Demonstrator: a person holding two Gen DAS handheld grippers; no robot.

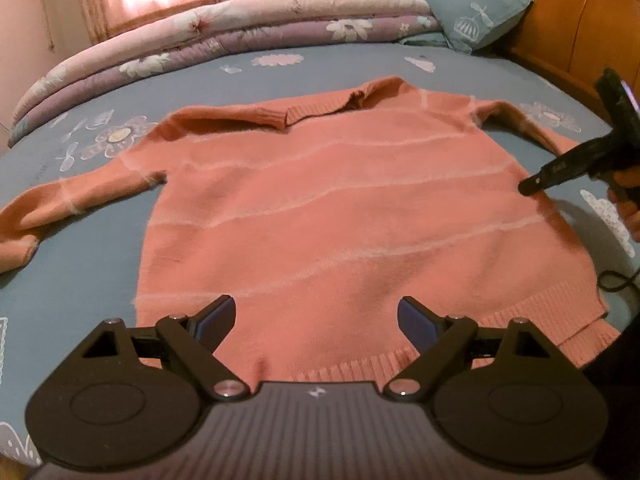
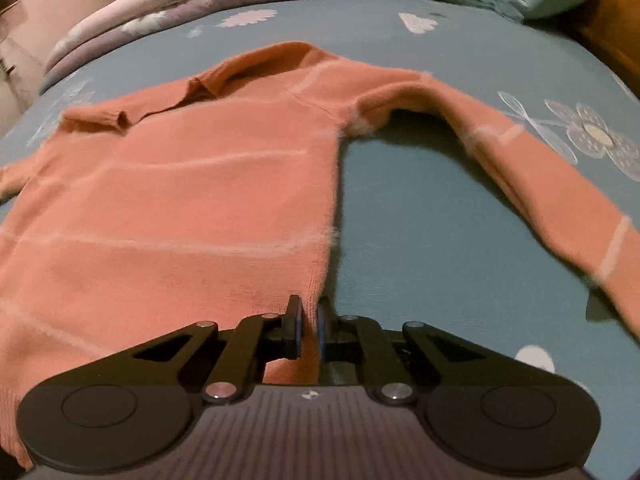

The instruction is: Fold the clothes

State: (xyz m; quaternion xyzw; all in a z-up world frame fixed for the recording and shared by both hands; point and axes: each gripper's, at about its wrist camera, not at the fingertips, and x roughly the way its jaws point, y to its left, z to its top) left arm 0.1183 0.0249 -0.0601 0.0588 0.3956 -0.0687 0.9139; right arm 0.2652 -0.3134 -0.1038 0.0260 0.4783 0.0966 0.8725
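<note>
Wide-open left gripper (image 1: 316,322) hovers over the near hem of the sweater (image 1: 340,208); right gripper (image 2: 309,326) pinches its right edge. It lies flat on the bed (image 1: 240,68), nothing folded yet.

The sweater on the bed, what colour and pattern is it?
The sweater is salmon-orange with thin pale stripes running across body and sleeves; clearest in the left wrist view.
</note>
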